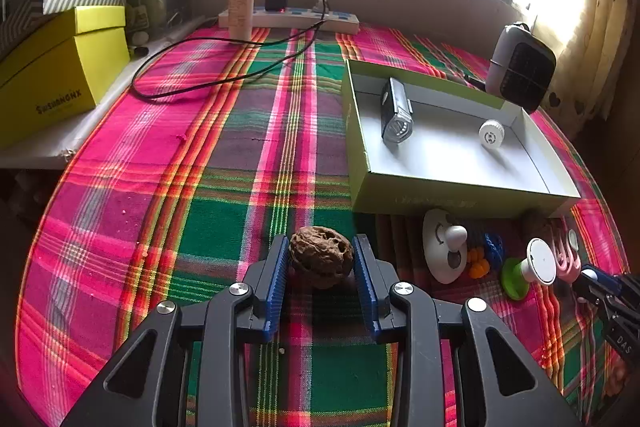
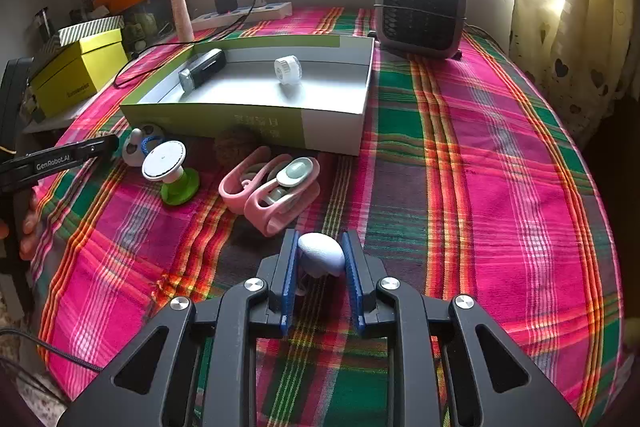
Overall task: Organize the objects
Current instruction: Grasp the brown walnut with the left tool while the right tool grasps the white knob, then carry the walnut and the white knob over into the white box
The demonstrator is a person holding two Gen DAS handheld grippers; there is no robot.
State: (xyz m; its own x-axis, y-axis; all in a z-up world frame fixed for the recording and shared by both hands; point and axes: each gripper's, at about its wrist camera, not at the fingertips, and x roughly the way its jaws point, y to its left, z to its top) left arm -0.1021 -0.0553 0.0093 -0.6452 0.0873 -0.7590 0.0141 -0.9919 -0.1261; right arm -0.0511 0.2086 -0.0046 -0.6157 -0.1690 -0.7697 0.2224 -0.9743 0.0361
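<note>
My left gripper (image 1: 321, 251) is shut on a brown walnut (image 1: 321, 256) and holds it above the plaid cloth. My right gripper (image 2: 320, 250) is shut on a pale blue-white rounded object (image 2: 321, 253). The open green-and-white box (image 1: 460, 187) (image 2: 256, 121) holds a black-and-silver light (image 1: 395, 117) (image 2: 201, 69) and a white cap (image 1: 491, 134) (image 2: 287, 69). In front of the box lie a white-and-green knob (image 2: 170, 171) (image 1: 528, 267), a pink clip set (image 2: 272, 187), a white oval device (image 1: 444, 247) and a second walnut (image 2: 234, 147).
A small grey fan heater (image 2: 422, 13) (image 1: 520, 71) stands behind the box. A power strip with charger and black cable (image 1: 288, 15) lies at the back. Yellow boxes (image 1: 60, 67) sit on a shelf at the left. The left gripper's body (image 2: 56, 161) shows in the right view.
</note>
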